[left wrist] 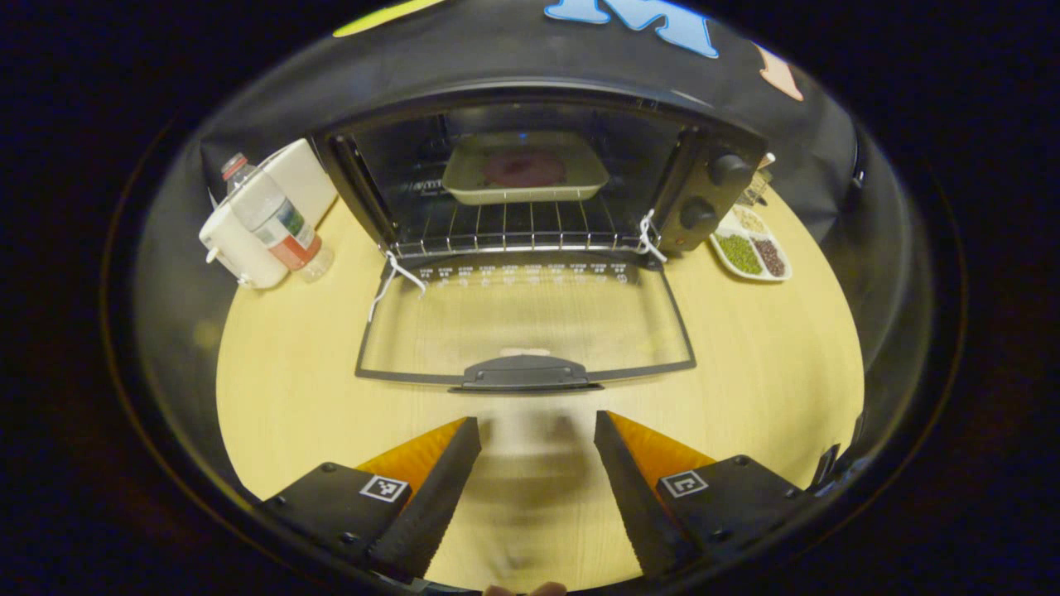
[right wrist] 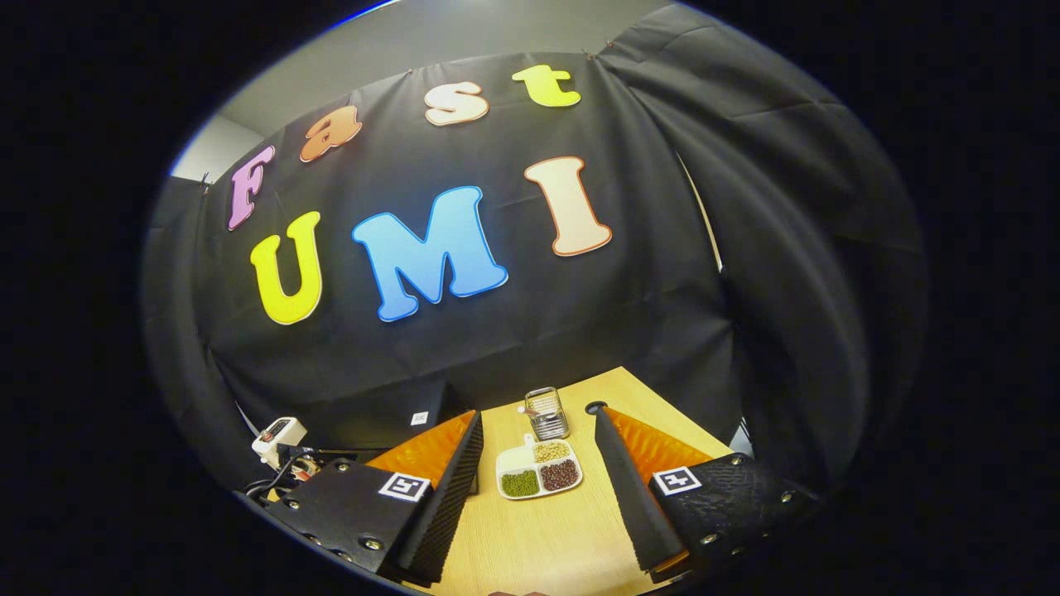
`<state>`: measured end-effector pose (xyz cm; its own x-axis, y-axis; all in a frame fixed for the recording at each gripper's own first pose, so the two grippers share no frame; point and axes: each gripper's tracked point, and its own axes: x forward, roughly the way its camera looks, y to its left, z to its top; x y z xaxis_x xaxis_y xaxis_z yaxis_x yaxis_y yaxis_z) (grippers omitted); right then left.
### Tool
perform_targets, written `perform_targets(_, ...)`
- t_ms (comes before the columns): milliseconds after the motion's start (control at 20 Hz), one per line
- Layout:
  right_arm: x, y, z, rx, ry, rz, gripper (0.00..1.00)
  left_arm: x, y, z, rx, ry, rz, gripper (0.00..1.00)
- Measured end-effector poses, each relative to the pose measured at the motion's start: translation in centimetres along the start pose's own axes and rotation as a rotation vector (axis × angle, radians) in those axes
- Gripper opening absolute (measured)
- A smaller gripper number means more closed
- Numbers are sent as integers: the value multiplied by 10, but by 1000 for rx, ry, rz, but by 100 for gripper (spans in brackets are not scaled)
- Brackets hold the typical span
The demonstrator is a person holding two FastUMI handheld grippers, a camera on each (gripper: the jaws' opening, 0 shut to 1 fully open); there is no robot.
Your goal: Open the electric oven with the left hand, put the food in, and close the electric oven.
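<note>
In the left gripper view the black electric oven (left wrist: 704,194) stands at the back of the wooden table with its glass door (left wrist: 526,323) folded down flat toward me. Inside, on the wire rack (left wrist: 513,228), sits a pale tray (left wrist: 526,172) holding a round dark-red piece of food (left wrist: 524,168). My left gripper (left wrist: 537,430) hovers open just in front of the door's handle (left wrist: 526,372), holding nothing. In the right gripper view my right gripper (right wrist: 537,426) is open and empty, raised above the table's right part.
Left of the oven stand a water bottle (left wrist: 273,217) and a white appliance (left wrist: 240,248). A white divided dish of beans (left wrist: 749,248) (right wrist: 538,472) lies right of the oven, with a small metal container (right wrist: 546,414) behind it. White cords hang at the door hinges.
</note>
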<state>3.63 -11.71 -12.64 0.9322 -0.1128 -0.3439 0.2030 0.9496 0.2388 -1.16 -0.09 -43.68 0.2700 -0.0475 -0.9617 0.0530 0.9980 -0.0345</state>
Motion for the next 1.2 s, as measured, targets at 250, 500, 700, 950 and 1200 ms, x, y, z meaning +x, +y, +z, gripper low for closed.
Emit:
perform_targets(250,-1,-3,-9,-10,21,-21,83,27,7,0,6,53,1,95)
perform_targets(500,-2,1,-4,-22,21,-33,83,43,9,2,47,73,3,95)
perform_targets(700,-8,10,-3,-33,14,-27,83,53,6,0,48,99,-4,94)
perform_targets(950,-15,19,-8,-44,22,-15,83,48,7,3,38,89,-10,95)
perform_targets(1200,-21,25,-8,-52,23,-6,83,24,8,8,39,10,-21,95)
